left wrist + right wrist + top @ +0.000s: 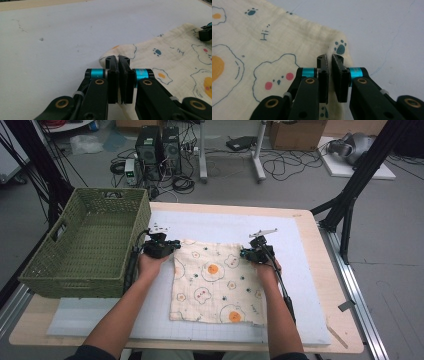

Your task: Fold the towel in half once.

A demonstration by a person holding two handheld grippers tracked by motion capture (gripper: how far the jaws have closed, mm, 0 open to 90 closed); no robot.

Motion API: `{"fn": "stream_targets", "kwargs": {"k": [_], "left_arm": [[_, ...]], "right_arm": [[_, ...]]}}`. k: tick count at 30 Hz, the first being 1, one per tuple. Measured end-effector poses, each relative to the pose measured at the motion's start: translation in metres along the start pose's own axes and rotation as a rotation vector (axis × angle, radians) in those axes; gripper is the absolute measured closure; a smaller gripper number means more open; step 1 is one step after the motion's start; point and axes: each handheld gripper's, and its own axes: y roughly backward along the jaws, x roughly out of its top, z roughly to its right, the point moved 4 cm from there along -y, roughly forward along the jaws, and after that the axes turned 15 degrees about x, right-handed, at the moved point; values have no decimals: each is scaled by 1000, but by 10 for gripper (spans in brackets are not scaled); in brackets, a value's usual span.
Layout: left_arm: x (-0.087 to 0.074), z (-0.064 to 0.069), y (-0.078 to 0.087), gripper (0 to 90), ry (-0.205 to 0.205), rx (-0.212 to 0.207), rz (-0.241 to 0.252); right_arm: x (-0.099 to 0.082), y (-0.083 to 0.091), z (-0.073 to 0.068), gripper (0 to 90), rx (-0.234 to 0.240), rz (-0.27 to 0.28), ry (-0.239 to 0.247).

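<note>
A cream cloth (215,280) printed with fried eggs and paw marks lies flat on the white mat (225,222). My left gripper (175,245) is at its far left corner, jaws shut, pinching a raised fold of that corner. In the left gripper view the cloth (175,57) bunches up between the pressed jaws of the left gripper (118,60). At the far right corner my right gripper (243,253) is shut too. In the right gripper view a ridge of cloth (287,37) is nipped in the right gripper (329,58), beside a blue paw print (340,47).
A green woven basket (137,235) stands on the table's left side, close to my left hand. The wooden table (320,270) shows as a border around the mat. Beyond it are computer cases (157,150), cables and black stand legs (350,195) on the floor.
</note>
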Motion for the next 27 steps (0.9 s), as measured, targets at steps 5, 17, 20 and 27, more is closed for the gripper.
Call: {"fn": "stream_targets", "kwargs": {"k": [5, 17, 20, 27], "left_arm": [[10, -5, 6, 863, 51, 16, 60], [17, 8, 25, 862, 22, -54, 90], [20, 12, 34, 862, 6, -64, 104], [13, 20, 57, 861, -36, -91, 143]], "right_arm": [[9, 6, -3, 854, -55, 50, 79], [14, 30, -15, 851, -15, 161, 125], [4, 34, -20, 852, -5, 154, 143], [-3, 56, -31, 852, -2, 182, 162]]}}
